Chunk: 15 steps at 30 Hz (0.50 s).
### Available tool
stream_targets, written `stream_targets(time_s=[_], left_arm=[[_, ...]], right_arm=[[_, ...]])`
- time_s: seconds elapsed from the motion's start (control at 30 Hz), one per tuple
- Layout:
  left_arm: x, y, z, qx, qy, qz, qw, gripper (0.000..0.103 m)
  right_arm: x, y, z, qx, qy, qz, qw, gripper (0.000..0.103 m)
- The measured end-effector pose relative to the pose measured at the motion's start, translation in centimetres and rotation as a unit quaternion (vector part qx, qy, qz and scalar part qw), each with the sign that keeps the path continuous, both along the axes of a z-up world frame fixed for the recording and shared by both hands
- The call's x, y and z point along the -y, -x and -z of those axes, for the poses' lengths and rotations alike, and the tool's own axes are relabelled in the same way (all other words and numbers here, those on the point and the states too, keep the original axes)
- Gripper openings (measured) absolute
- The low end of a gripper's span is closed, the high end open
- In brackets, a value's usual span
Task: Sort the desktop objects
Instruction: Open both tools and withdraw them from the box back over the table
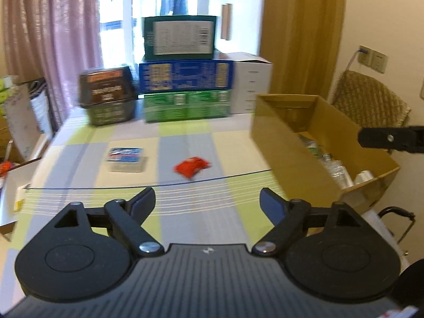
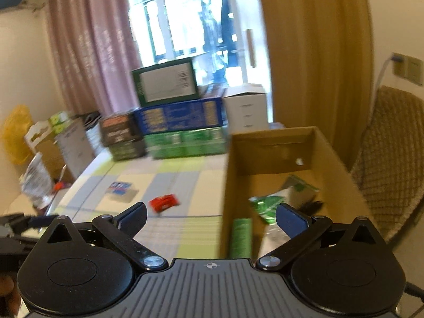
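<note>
Tablecloth [image 1: 79,159] is bearing, left to right, a blue-labelled clear box [image 1: 126,159], a red packet [image 1: 191,166] and an open cardboard box [image 1: 281,143] holding green wrappers [image 2: 266,206]. Left gripper [image 1: 207,202] and right gripper [image 2: 211,216] are hovering empty, jaws spread wide.

Your red packet [image 1: 191,167] lies flat on the counter [image 1: 238,212], centre frame in the left wrist view, crumpled, edges blurred. Left of it, well apart, you see a clear case with a blue-and-red card top [image 1: 126,159], also flat. At right frame stands your open cardboard box [image 1: 281,143], holding green wrappers [image 2: 266,206] and a green roll [image 2: 240,237].
</note>
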<state>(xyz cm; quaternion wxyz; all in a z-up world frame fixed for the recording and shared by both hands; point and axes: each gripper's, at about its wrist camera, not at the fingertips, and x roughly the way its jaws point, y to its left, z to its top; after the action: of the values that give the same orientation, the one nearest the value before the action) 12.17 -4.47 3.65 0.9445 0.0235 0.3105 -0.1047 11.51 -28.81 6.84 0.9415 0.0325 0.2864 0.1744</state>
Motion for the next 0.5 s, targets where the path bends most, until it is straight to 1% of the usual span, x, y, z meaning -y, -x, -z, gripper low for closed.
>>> stream_targets(time_s=[0.03, 0.13, 0.23, 0.4, 0.5], left_arm=[[-0.9, 0.2, -0.1, -0.001, -0.003, -0.005, 1.0, 0.091], [-3.3, 1.0, -0.6, 0.0, -0.012, -0.02, 0.9997, 0.095], [-5.5, 1.9, -1.4, 0.007, -0.013, -0.035, 0.9993, 0.1], [-8.1, 3.2, -2.3, 0.012, -0.016, -0.052, 0.9984, 0.101], [-9.2, 3.6, -2.2, 0.011, -0.015, -0.061, 0.998, 0.102]], right_arm=[[-0.8, 0.3, 0.0, 0.0, 0.004, -0.007, 1.0, 0.101], [-2.9, 1.3, -0.2, 0.0, 0.015, -0.022, 1.0, 0.101], [-4.6, 2.2, -0.5, 0.002, 0.027, -0.037, 0.999, 0.101], [-6.8, 3.9, -0.5, 0.004, 0.041, -0.055, 0.998, 0.101], [-7.8, 4.5, -0.1, 0.005, 0.051, -0.062, 0.997, 0.101]])
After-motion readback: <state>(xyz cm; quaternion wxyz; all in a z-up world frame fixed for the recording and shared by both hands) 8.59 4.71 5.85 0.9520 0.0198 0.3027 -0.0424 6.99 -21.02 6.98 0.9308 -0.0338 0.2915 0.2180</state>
